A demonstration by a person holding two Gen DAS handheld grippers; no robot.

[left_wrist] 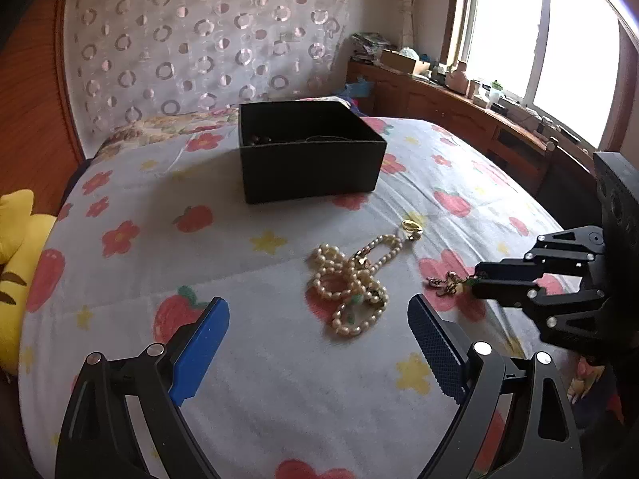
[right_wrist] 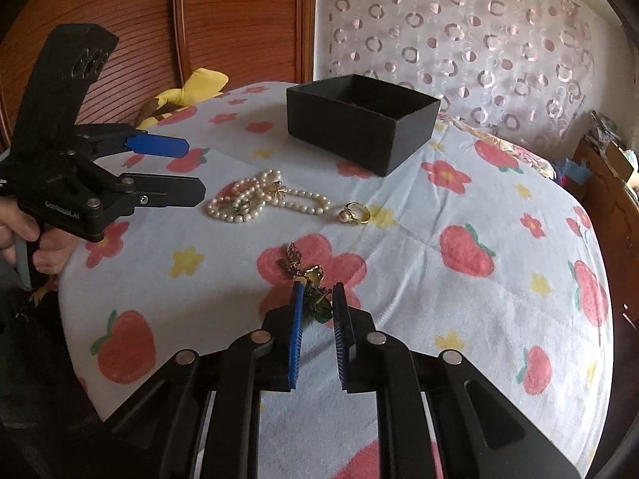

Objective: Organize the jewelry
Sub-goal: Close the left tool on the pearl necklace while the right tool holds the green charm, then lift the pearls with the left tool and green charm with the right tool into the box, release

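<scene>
A tangle of pearl strands (left_wrist: 351,283) (right_wrist: 259,197) lies on the flowered bedsheet (left_wrist: 239,247), with a gold ring (left_wrist: 412,229) (right_wrist: 355,213) just past it. Farther back stands an open black box (left_wrist: 311,151) (right_wrist: 359,123) with some dark pieces inside. My right gripper (right_wrist: 317,291) (left_wrist: 477,279) is shut on a gold and green charm piece (right_wrist: 303,267) (left_wrist: 445,283), whose free end trails on the sheet. My left gripper (left_wrist: 317,305) (right_wrist: 195,167) is open, with nothing between its blue pads, just short of the pearls. A hand (right_wrist: 24,231) holds its handle.
A yellow plush toy (left_wrist: 16,247) (right_wrist: 191,88) lies at the bed's left edge by the wooden headboard (right_wrist: 219,20). A wooden sideboard (left_wrist: 479,119) with clutter runs under the window on the right. A patterned curtain hangs behind the box.
</scene>
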